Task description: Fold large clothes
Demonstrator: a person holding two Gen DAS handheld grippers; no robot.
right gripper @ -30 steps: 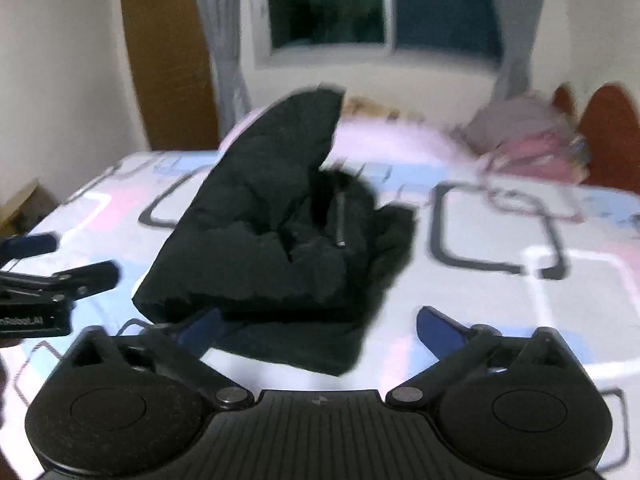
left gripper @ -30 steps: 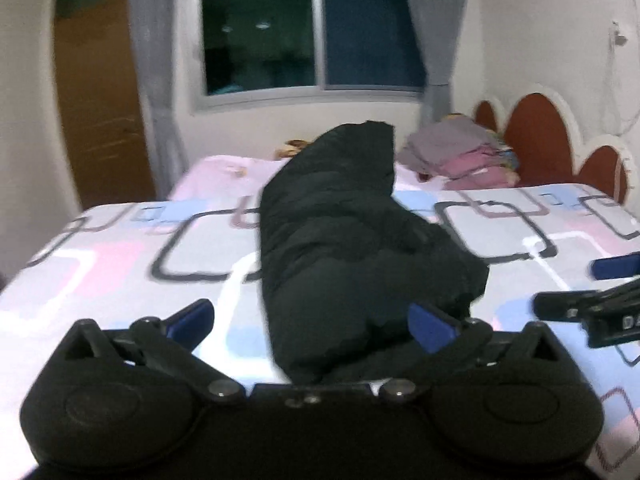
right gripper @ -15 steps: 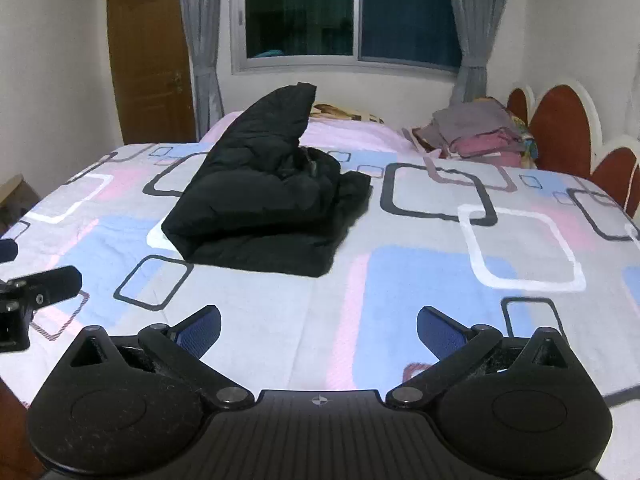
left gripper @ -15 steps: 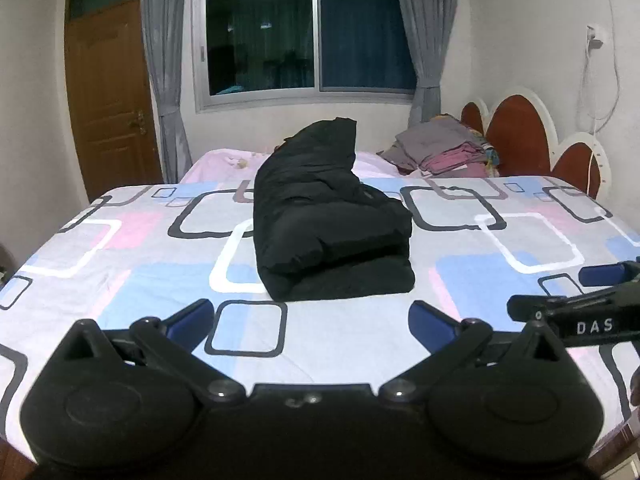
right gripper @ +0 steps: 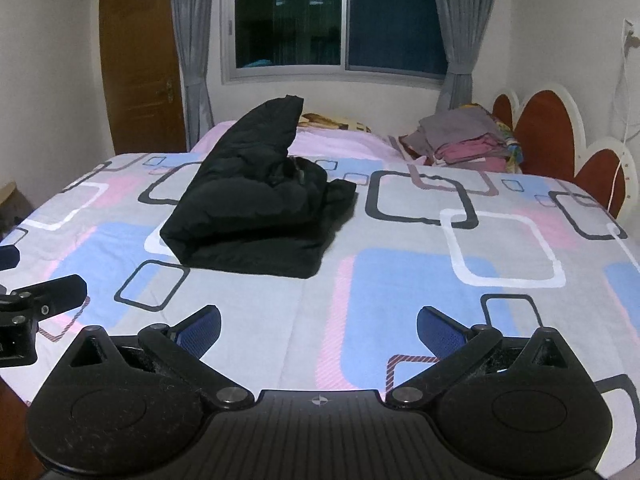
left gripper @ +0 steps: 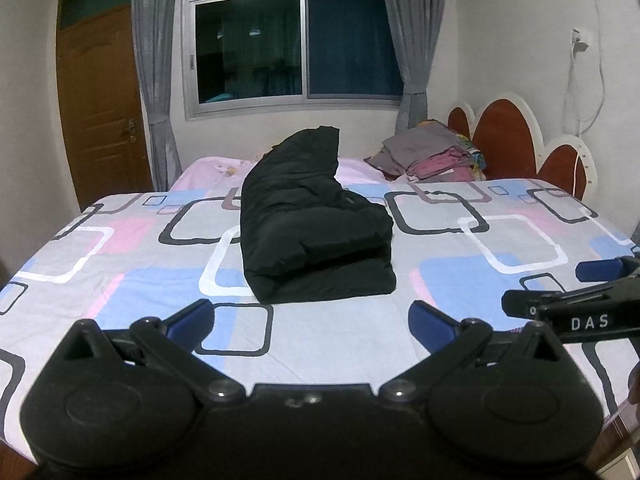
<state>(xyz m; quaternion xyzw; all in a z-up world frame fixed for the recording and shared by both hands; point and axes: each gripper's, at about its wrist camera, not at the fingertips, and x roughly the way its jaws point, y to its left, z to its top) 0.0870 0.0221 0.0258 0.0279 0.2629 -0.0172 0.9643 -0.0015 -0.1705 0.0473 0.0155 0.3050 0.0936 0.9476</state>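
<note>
A black puffy jacket (left gripper: 316, 232) lies folded in a thick bundle on the patterned bedspread (left gripper: 500, 240), one part rising to a peak at the back. It also shows in the right wrist view (right gripper: 260, 208). My left gripper (left gripper: 312, 320) is open and empty, held back from the jacket near the bed's front edge. My right gripper (right gripper: 318, 326) is open and empty too, further right. Each gripper's tip shows in the other's view: the right one (left gripper: 568, 296), the left one (right gripper: 36, 292).
A stack of folded grey and pink clothes (left gripper: 432, 156) sits at the back right by the red and white headboard (left gripper: 516, 140). A window with grey curtains (left gripper: 292, 36) and a wooden door (left gripper: 100, 100) are behind the bed.
Both grippers have pulled back from the jacket toward the bed's front edge. The jacket, close and partly bunched a second ago, now lies folded and at rest.
</note>
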